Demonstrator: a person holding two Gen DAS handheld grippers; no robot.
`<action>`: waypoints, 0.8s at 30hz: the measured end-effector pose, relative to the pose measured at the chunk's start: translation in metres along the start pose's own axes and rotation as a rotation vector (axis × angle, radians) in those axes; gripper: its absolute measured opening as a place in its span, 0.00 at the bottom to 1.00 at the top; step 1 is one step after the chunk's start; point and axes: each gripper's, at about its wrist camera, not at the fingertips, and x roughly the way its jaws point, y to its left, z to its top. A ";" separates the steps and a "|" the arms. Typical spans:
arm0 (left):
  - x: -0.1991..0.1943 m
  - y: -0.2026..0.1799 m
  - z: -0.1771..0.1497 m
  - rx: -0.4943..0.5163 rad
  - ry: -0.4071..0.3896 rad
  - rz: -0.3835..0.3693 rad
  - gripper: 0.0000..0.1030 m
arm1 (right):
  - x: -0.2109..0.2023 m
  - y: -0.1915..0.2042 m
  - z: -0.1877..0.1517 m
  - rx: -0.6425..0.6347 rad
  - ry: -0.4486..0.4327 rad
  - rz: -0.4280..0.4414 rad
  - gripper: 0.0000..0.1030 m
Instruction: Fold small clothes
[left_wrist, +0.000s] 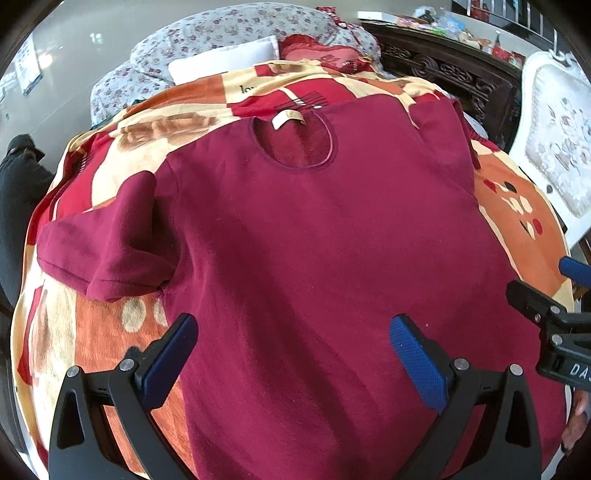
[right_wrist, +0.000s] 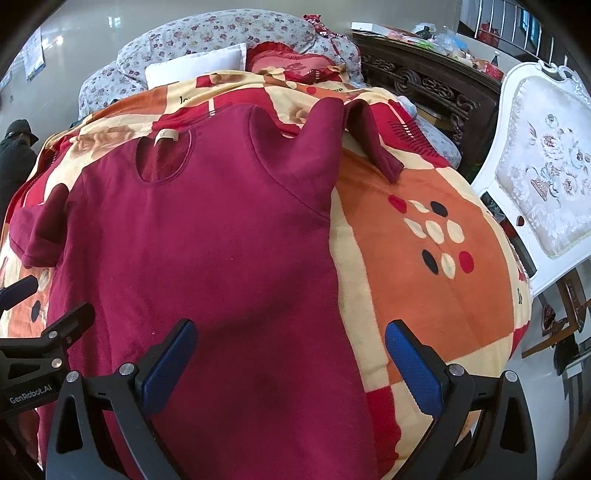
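Observation:
A dark red sweatshirt (left_wrist: 314, 229) lies spread face up on a patterned blanket (left_wrist: 110, 325), neck hole with a cream label at the far end. Its left sleeve (left_wrist: 107, 251) is bunched beside the body. In the right wrist view the sweatshirt (right_wrist: 192, 240) fills the left half and its right sleeve (right_wrist: 373, 144) lies crooked on the blanket (right_wrist: 436, 295). My left gripper (left_wrist: 293, 354) is open and empty above the shirt's lower left part. My right gripper (right_wrist: 290, 354) is open and empty above the shirt's lower right edge. Each gripper shows at the other view's edge.
The blanket covers a bed with a floral quilt (left_wrist: 229, 37), a white pillow (left_wrist: 225, 61) and a red cushion (left_wrist: 317, 51) at the far end. A dark carved cabinet (right_wrist: 424, 85) and a white upholstered chair (right_wrist: 543, 170) stand at the right.

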 end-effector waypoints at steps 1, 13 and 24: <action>0.001 0.000 0.000 0.012 0.006 -0.004 1.00 | 0.001 0.000 0.000 -0.001 0.002 0.002 1.00; 0.014 0.030 -0.003 0.152 0.076 -0.104 1.00 | 0.004 0.009 0.004 0.004 0.007 0.022 1.00; 0.015 0.084 0.001 0.198 0.071 -0.051 1.00 | 0.015 0.033 0.016 0.003 0.004 0.049 1.00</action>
